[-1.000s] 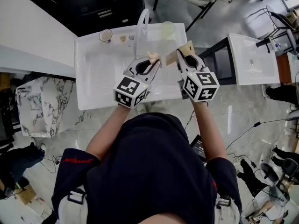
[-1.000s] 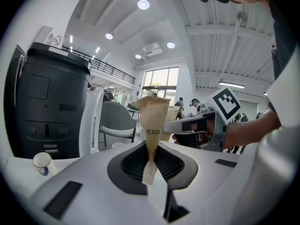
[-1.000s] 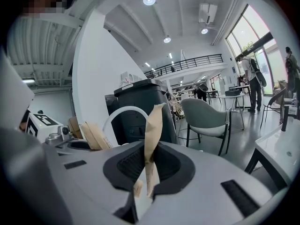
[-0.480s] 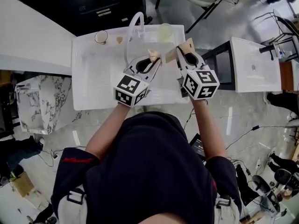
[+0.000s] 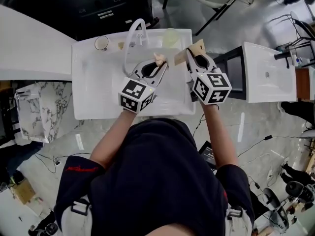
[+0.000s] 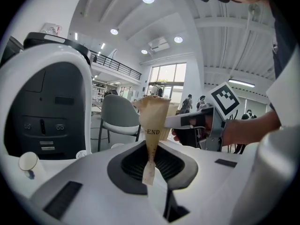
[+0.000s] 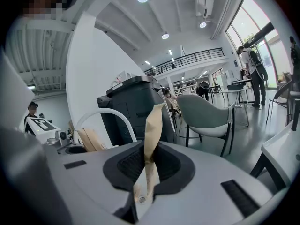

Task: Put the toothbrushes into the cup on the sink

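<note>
Over the white sink (image 5: 98,90) I hold two brown paper toothbrush packets. My left gripper (image 5: 160,65) is shut on one packet (image 6: 153,125), which stands upright from its jaws and bears the print "END". My right gripper (image 5: 189,59) is shut on the other packet (image 7: 153,132), also upright and slightly bent. The two packets (image 5: 159,58) (image 5: 191,52) are close together, side by side, above the basin's right half. A small cup (image 5: 101,43) stands on the sink's back rim at the left, and a pale translucent cup (image 5: 171,37) at the back right. No bare toothbrush shows.
A curved white faucet (image 5: 130,41) rises from the sink's back rim between the cups, just left of my left gripper. A second white sink (image 5: 268,73) stands to the right across a gap. A black cabinet (image 5: 98,6) and a chair (image 7: 206,114) are behind the sink.
Both grippers have shifted a little to the right along the sink and further over the basin, carrying their packets. Both grips look the same.
</note>
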`<state>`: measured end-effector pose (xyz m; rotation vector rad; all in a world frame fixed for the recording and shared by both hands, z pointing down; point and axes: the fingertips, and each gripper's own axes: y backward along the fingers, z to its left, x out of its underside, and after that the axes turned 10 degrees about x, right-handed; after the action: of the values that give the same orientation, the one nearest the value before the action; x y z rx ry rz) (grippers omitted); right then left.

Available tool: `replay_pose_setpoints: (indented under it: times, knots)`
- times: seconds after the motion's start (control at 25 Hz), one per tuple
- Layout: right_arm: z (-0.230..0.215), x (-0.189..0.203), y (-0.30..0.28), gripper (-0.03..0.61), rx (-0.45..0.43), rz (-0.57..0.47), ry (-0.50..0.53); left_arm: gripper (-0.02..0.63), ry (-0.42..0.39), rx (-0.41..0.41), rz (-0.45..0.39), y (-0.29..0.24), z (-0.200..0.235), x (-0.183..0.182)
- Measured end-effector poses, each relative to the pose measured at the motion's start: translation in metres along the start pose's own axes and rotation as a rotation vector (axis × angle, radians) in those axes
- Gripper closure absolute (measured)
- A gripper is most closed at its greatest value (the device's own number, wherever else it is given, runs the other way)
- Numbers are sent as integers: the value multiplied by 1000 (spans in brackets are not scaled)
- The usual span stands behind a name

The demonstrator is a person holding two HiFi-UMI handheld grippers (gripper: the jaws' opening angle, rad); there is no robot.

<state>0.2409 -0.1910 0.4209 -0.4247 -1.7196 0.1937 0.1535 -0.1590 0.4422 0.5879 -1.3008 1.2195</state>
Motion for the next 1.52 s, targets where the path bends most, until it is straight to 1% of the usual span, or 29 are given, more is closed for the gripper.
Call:
replay_pose_setpoints:
  times: [0.24, 0.6, 1.08, 1.28, 1.52]
  knots:
    - [-9, -8, -21, 518, -17, 3, -2, 569, 22, -17, 11, -12, 11, 3]
    - [-10, -17, -56, 518, -51, 7, 9, 569, 53, -53, -2, -20, 31, 1]
    - [-18, -35, -99, 518, -61, -11, 19, 569, 77, -61, 37, -31, 46, 7]
    - [-21, -31, -113, 518, -53, -6, 21, 569, 93, -63, 43, -34, 51, 10]
    - [-23, -18, -130, 518, -40, 18, 12, 569, 121, -74, 30, -37, 60, 11]
